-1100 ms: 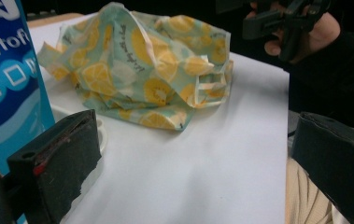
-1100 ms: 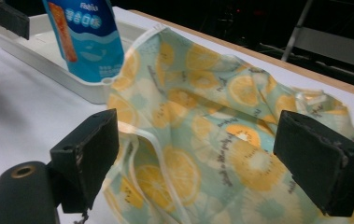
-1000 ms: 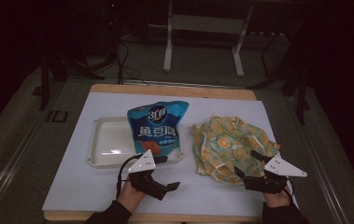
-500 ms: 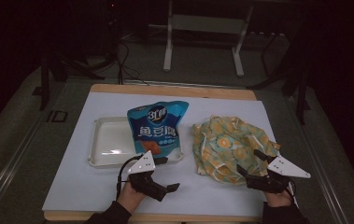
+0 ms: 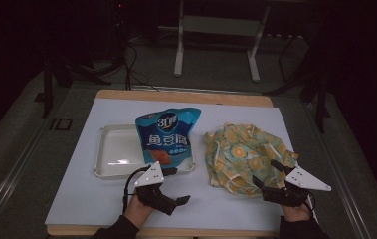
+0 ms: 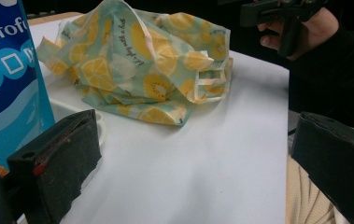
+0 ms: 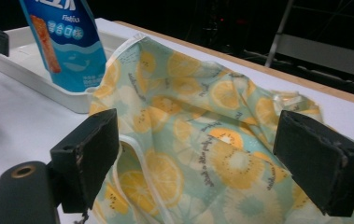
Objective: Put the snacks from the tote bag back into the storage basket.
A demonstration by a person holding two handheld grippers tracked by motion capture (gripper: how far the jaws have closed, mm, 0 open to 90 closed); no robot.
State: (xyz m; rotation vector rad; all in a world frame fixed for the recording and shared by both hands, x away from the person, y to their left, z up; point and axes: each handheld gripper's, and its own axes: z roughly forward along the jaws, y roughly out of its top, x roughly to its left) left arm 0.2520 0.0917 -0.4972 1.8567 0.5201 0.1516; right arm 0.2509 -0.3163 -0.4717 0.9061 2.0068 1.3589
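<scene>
Beside the tray point(image 5: 107, 164), the snack bag point(image 5: 167, 137) hides its right end; both tools point(image 5: 175, 186) point(image 5: 273, 174) gape, released.

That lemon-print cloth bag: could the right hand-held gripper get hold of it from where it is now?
Probably yes. The right hand-held gripper sits at the near edge of the lemon-print cloth bag with its jaws wide open; in the right gripper view the fabric lies directly between and beyond them, with nothing in between.

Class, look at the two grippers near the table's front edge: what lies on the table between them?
Bare white table lies between the left gripper and right gripper in the high view.
</scene>
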